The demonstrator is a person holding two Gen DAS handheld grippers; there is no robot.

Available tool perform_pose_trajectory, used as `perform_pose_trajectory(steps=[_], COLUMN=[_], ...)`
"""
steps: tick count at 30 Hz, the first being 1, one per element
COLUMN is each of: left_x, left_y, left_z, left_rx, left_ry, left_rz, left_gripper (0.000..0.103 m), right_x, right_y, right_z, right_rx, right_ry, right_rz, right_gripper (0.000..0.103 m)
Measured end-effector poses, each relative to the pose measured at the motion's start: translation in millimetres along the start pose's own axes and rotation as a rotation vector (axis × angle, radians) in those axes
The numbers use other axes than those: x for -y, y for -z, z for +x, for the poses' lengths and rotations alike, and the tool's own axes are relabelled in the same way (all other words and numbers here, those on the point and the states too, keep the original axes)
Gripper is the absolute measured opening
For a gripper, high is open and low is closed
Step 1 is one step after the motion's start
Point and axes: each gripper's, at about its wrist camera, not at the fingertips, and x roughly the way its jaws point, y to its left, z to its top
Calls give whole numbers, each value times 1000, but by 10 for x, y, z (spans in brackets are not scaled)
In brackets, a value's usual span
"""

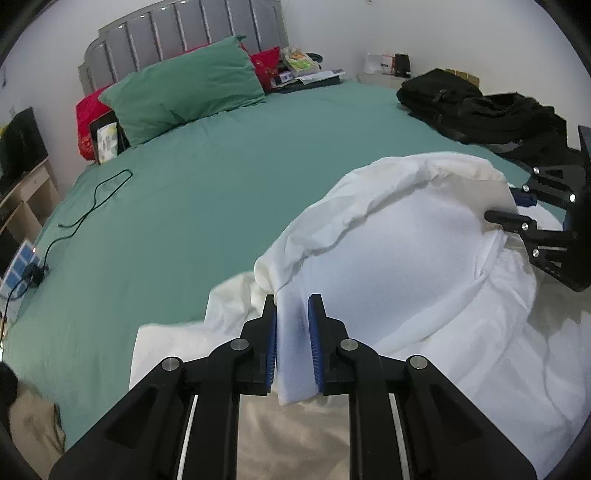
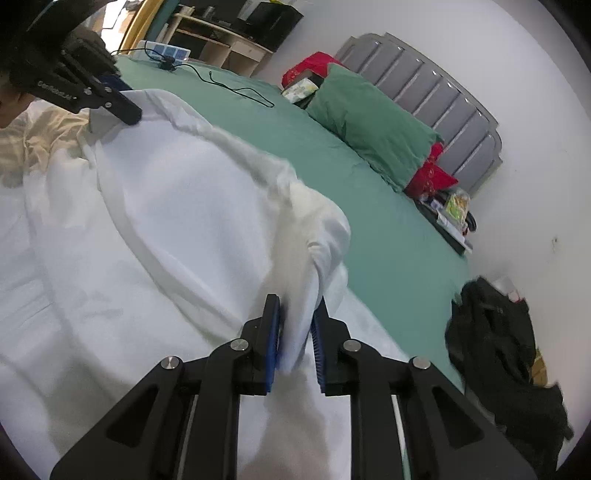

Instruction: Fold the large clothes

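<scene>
Green bed (image 1: 207, 206), white garment (image 1: 406, 258) clamped between left fingers (image 1: 271, 332), right fingers (image 2: 271, 332) likewise

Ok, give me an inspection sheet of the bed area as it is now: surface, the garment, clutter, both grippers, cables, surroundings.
Surface: green bedsheet, mostly bare in the middle.
Job's things: white garment, one edge lifted off the bed between both grippers; beige cloth under it.
Clutter: black bag at the far side; green pillow, red cushions and boxes and packets by the headboard.
Grippers: left gripper with jaws closed on a fold of the garment; right gripper likewise.
Cables: black cable lying loose on the sheet, running to a plug at the edge.
Surroundings: grey headboard, white wall, wooden shelf unit.
</scene>
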Motion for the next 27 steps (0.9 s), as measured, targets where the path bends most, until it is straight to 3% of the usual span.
perform_pose_trajectory(steps=[5, 18, 20, 22, 24, 25, 27], left_x=[21, 189, 208, 166, 109, 85, -5], left_y=[105, 617, 640, 644, 672, 690, 704], left_z=[-214, -754, -781, -799, -825, -848, -926], left_rx=[-5, -51, -62, -74, -88, -96, -103], left_ry=[20, 59, 53, 68, 91, 100, 125], left_rz=[-46, 12, 20, -9, -43, -56, -106], left_gripper=[18, 18, 23, 26, 38, 43, 43], right_x=[-103, -165, -151, -70, 89, 183, 371], right_y=[123, 369, 369, 374, 379, 360, 308], right_z=[-226, -626, -674, -715, -739, -755, -788], right_rx=[-23, -102, -104, -100, -101, -91, -64], right_ry=[4, -79, -107, -212, -318, -337, -325], right_rz=[19, 124, 136, 203, 326, 378, 457], right_gripper=[17, 18, 33, 47, 48, 49, 51])
